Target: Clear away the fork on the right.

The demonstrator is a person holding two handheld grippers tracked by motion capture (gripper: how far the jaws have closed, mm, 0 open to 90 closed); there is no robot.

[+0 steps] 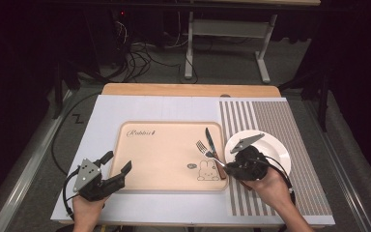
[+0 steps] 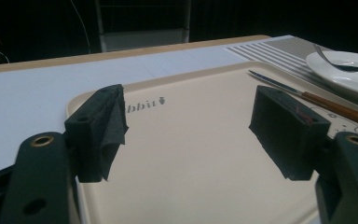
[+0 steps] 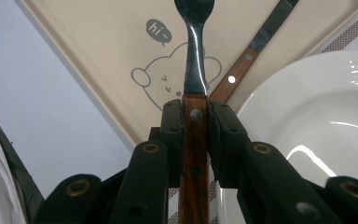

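Note:
My right gripper (image 1: 224, 168) is shut on the wooden handle of a fork (image 1: 204, 149), whose tines point out over the tray's right part. In the right gripper view the jaws (image 3: 196, 116) clamp the handle, and the fork's metal neck (image 3: 195, 56) hangs above a rabbit drawing. A wood-handled knife (image 1: 209, 140) lies on the beige tray (image 1: 164, 145) beside the fork. A white plate (image 1: 275, 145) sits to the right on the striped mat, partly under my right gripper. At the tray's near left corner my left gripper (image 1: 116, 164) stands open with nothing between its pads (image 2: 98, 130).
The tray rests on a white board (image 1: 125, 106) over a wooden table (image 1: 188, 89). A striped mat (image 1: 270, 116) covers the right side. Cables and a table frame (image 1: 222, 29) stand on the floor behind. The knife (image 2: 307, 95) and plate (image 2: 349, 74) lie right of my left gripper.

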